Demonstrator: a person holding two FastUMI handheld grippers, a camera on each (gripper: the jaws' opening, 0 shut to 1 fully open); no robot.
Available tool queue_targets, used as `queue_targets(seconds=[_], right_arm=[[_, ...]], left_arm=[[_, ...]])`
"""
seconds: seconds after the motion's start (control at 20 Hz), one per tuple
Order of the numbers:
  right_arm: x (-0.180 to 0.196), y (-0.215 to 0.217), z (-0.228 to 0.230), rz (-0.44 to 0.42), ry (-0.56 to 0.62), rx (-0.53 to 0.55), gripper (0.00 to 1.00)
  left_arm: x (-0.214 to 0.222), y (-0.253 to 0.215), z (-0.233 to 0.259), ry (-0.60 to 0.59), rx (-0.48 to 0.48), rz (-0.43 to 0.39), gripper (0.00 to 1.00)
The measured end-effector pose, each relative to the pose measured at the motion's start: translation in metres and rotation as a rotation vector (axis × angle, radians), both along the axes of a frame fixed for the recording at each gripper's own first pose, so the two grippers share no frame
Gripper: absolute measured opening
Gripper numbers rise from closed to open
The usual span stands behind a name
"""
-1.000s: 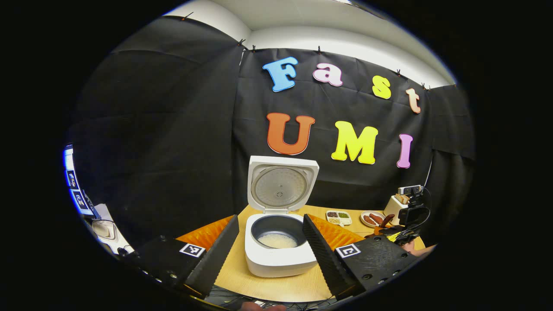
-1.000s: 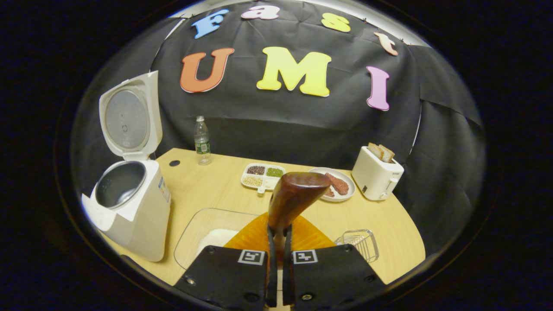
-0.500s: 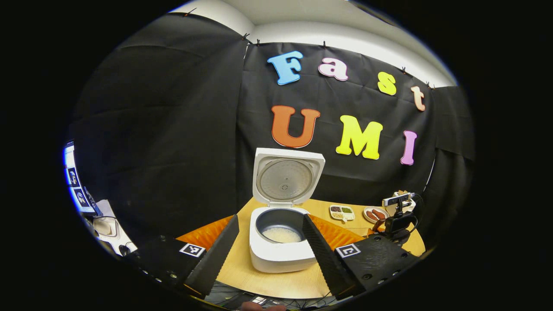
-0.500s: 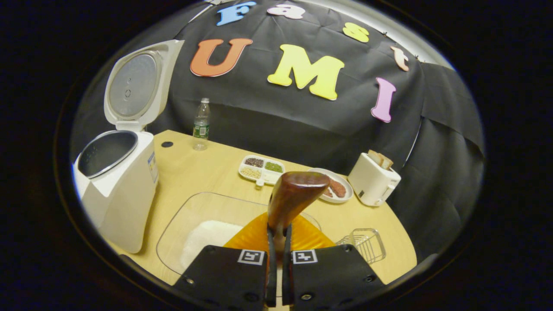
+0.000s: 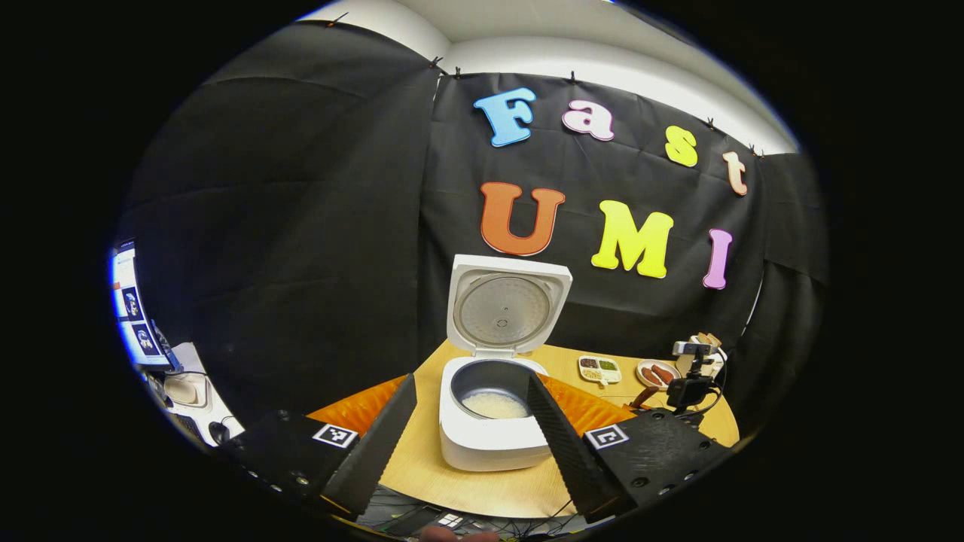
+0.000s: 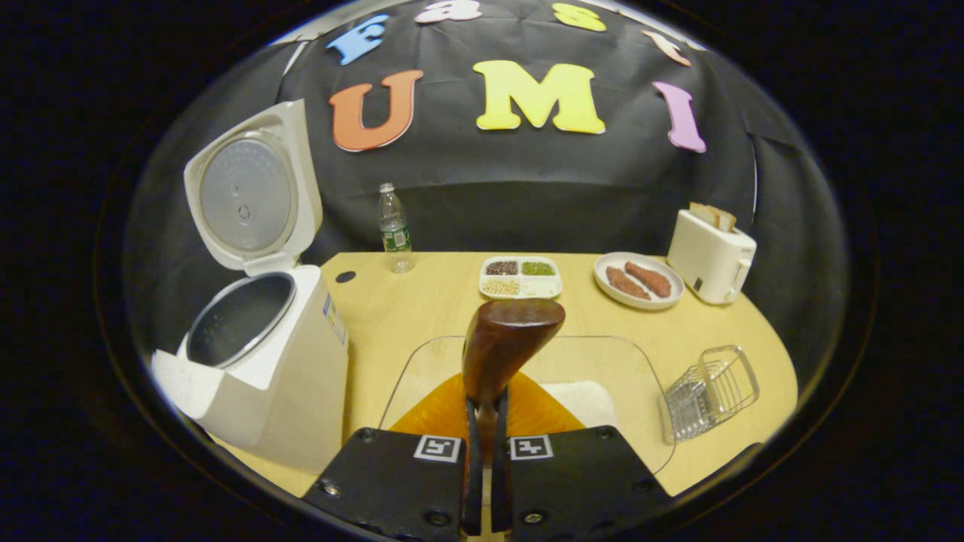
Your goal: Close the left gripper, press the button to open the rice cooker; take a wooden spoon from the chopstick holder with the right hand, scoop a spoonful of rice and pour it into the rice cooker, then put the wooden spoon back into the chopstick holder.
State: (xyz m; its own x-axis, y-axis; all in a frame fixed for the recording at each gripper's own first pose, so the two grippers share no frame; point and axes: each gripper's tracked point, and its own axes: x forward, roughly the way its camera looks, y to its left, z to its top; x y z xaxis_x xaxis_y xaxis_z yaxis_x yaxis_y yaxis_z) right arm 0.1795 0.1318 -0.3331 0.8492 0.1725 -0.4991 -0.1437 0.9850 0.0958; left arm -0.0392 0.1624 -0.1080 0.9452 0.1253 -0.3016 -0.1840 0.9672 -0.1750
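Beside the cooker, lid up and rice inside, right gripper clamps the spoon; returning it to the holder remains. Left gripper fingers gape.

This is a staged recording booth, not a real kitchen: black cloth clipped up as walls around one wooden worktop. Kitchen props sit on it (a rice cooker, a toaster, a plate of sausages), and a computer monitor glows beyond the cloth.
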Motion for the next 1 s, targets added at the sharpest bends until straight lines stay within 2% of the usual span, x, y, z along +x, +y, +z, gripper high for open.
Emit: queue_targets(seconds=[0.25, 0.45, 1.0], right_arm=[[-0.002, -0.003, 0.007, -0.065, 0.107, 0.273, 0.11], [-0.002, -0.015, 0.007, -0.105, 0.172, 0.456, 0.10], [0.005, -0.092, 0.045, -0.142, 0.151, 0.686, 0.10]], left_arm=[[-0.003, -0.004, 0.004, 0.000, -0.006, 0.023, 0.94], [0.001, -0.023, 0.011, -0.002, 0.001, 0.008, 0.94], [0.015, -0.081, 0.028, -0.021, 0.006, -0.023, 0.94]])
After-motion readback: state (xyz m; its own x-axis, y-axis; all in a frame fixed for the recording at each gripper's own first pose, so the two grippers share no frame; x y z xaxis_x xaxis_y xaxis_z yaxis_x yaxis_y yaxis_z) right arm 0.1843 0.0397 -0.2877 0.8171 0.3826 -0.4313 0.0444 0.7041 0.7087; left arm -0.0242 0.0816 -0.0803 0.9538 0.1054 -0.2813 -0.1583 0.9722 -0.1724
